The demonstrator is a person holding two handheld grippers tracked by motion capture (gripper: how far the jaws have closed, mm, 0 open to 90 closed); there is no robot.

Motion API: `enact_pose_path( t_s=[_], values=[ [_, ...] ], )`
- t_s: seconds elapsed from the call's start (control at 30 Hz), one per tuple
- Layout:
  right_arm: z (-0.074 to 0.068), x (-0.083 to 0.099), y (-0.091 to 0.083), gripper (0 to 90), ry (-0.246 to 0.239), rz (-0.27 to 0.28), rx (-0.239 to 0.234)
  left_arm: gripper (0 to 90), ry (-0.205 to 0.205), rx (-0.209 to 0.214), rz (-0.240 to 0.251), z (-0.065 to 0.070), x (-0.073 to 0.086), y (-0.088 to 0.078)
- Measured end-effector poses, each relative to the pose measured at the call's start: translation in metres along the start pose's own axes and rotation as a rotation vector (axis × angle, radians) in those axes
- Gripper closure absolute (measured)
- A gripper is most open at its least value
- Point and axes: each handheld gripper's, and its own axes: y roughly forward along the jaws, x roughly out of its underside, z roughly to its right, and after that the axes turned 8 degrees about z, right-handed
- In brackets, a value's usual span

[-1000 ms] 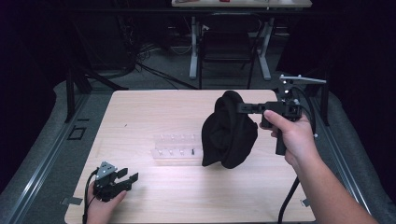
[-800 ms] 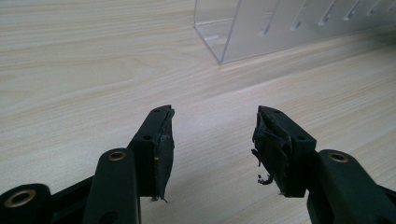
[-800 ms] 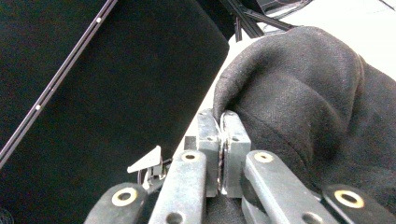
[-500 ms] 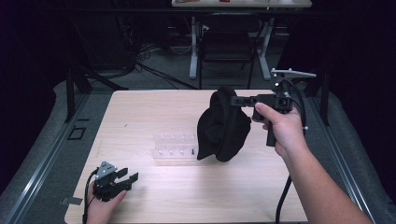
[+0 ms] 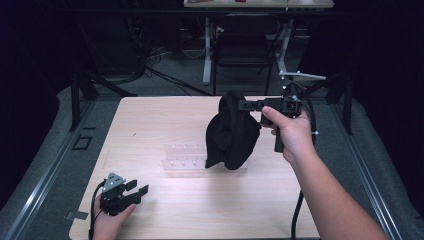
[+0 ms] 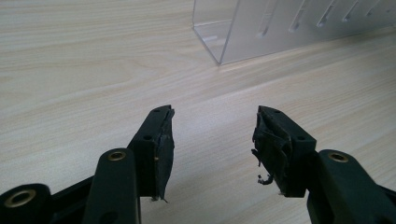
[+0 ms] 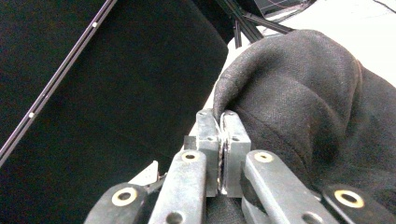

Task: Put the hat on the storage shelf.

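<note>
1. The black cloth (image 5: 232,132) hangs in the air above the clear plastic rack (image 5: 185,157), lifted off the tabletop (image 5: 150,120).
2. The right gripper (image 5: 245,105) has its fingers clamped on the cloth's top fold.
3. The left gripper (image 5: 137,192) rests near the tabletop's front corner, fingers apart and empty.
4. Judging by this, lifting is done; placing the cloth remains.

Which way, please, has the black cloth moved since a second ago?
Yes: the black cloth, pinched by the right gripper, has shifted left, now overlapping the clear rack.
</note>
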Motion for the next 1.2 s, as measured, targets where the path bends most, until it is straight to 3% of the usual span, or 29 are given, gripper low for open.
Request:
enact_pose_path(
  t_s=[0.9,1.2],
  values=[
    [0.005,0.001,0.019,88.4,-0.006,-0.001,0.044,47.2,0.012,0.010,0.002,0.003,-0.001,0.000],
    [0.005,0.001,0.022,88.4,-0.002,0.000,0.023,47.3,0.016,0.022,0.022,0.009,-0.004,0.000]
  ],
)
